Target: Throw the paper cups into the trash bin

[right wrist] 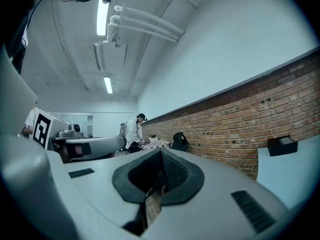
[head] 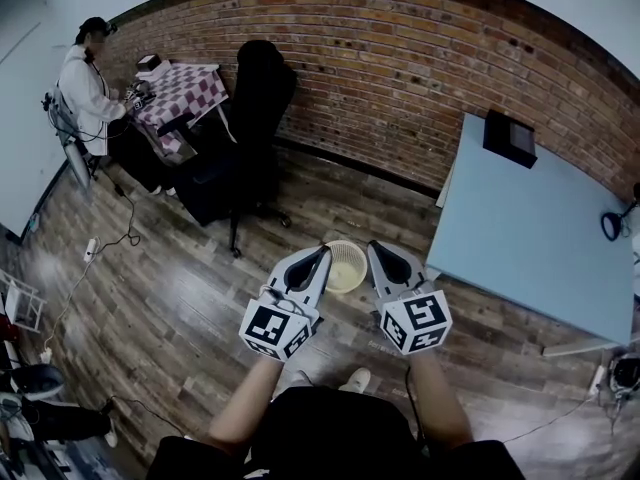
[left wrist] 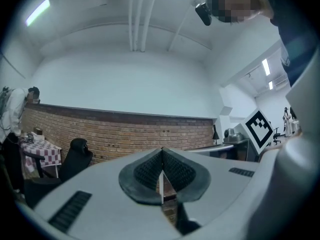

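I'm holding both tools level in front of me. The left tool [head: 318, 259] has its jaws closed right up, the ribbed black pads meeting with nothing between them. The right tool [head: 377, 255] looks the same from its own view: pads together and no cup pinched.

The trash bin [head: 347, 267] sits on the floor [head: 170, 298] just beyond the two tips and shows between them. It is a round, pale basket with an open latticed wall, and I'd guess light plastic or wicker. I can't see a paper cup in any view, and I can't make out what lies inside the bin.

My read is that I'm between carries, since I'm at the bin with empty tools. The next move calls for finding a cup, opening one tool wide and closing gently, because thin paper walls crush easily.

The table [head: 520, 238] on my right has a smooth, matte, pale blue top, and the part I can see carries only a black box [head: 509, 138]. The floor is glossy dark wood plank. Behind it are a rough brick wall [head: 400, 78] and a black office chair [head: 255, 108].
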`<move>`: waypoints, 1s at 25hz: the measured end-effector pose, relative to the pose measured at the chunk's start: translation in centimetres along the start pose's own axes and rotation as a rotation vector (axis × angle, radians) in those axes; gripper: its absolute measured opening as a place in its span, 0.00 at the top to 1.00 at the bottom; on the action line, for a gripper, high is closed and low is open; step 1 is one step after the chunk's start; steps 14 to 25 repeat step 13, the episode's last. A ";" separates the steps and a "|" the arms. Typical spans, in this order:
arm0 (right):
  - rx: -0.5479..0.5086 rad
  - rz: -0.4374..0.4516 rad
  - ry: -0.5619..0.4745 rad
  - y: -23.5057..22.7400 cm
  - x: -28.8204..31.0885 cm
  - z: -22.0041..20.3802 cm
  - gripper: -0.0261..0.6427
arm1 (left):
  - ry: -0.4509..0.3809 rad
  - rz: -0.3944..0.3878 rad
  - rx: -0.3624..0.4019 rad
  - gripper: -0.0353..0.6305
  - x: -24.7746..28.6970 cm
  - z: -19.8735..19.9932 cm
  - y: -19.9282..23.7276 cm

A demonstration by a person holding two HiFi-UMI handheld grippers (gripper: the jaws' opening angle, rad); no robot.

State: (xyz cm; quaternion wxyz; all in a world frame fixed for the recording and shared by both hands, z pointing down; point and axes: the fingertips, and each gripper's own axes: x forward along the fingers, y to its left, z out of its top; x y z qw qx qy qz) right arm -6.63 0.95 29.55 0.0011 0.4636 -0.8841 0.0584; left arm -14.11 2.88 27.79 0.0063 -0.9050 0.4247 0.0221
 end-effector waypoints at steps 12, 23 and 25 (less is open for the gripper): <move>-0.002 -0.030 0.017 6.0 2.0 -0.3 0.96 | -0.029 -0.024 -0.022 0.93 -4.7 1.3 4.2; -0.003 -0.027 0.018 6.6 2.2 -0.3 0.96 | -0.031 -0.024 -0.025 0.93 -5.1 1.3 4.6; -0.003 -0.027 0.018 6.6 2.2 -0.3 0.96 | -0.031 -0.024 -0.025 0.93 -5.1 1.3 4.6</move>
